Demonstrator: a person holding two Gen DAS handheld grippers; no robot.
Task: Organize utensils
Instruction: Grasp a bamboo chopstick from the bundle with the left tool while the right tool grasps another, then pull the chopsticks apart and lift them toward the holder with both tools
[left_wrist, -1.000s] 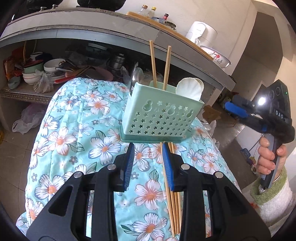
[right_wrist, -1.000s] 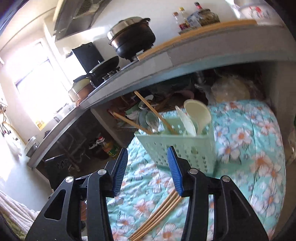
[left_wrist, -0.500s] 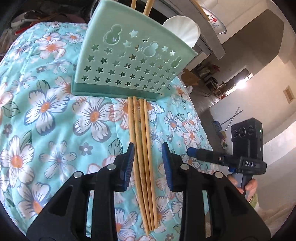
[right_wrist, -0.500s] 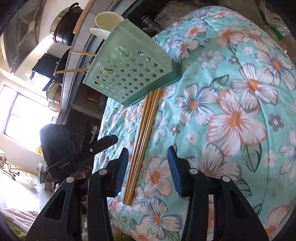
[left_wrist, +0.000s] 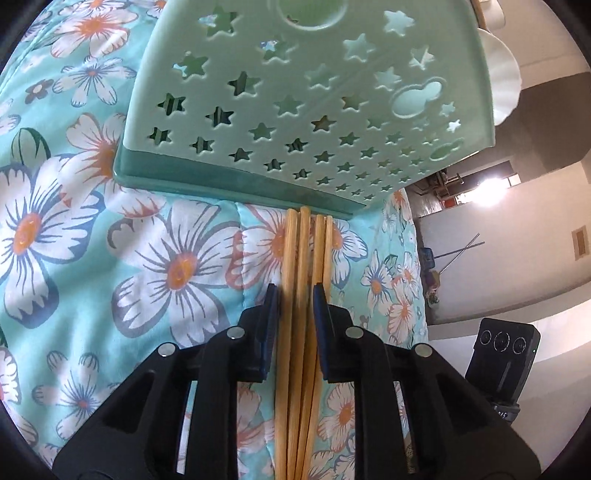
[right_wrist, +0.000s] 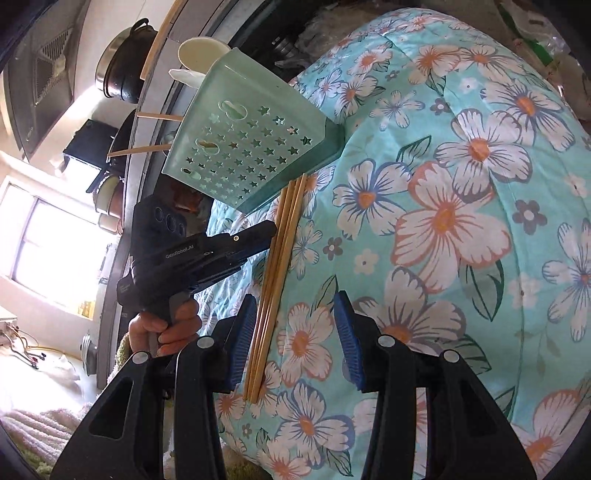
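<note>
Several wooden chopsticks (left_wrist: 299, 258) lie side by side on a floral quilt (left_wrist: 166, 266), their far ends against a mint green utensil holder (left_wrist: 314, 110) with star holes. My left gripper (left_wrist: 295, 314) is low over them with its jaws closing; two chopsticks run between the pads with thin gaps, and the others pass under the right pad. In the right wrist view the chopsticks (right_wrist: 275, 266) run between my right gripper's (right_wrist: 295, 332) open jaws, close to the left pad. The left gripper (right_wrist: 269, 229) reaches them from the left. The holder (right_wrist: 251, 151) holds two chopsticks (right_wrist: 147, 149) and white spoons (right_wrist: 201, 51).
A hand (right_wrist: 162, 325) grips the left gripper's handle. The quilt (right_wrist: 461, 221) curves down at its edges. Behind the holder runs a grey counter with a black pot (right_wrist: 122, 74). The right gripper's camera body (left_wrist: 506, 350) shows at the quilt's far side.
Both grippers have dropped toward the quilt and rolled. The left one has moved in over the chopsticks and its jaws have narrowed around them. The right has hardly moved in the last half second.
</note>
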